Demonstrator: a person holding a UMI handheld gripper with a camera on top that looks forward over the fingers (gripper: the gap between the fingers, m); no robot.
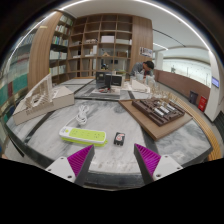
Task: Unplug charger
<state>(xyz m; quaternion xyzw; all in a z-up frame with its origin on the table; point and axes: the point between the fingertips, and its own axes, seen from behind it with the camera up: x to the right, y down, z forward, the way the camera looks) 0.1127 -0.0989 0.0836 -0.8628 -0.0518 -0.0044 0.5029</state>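
Hand-held gripper (104, 160) spread and empty above the counter (170, 140); charger (119, 139) sits off-centre, so a straight approach risks a one-sided, slipping grasp.

Power strip (82, 133), yellow-green: one. Charger (119, 139), small, black: one. Wooden trays (155, 113) at the table's right edge: two.
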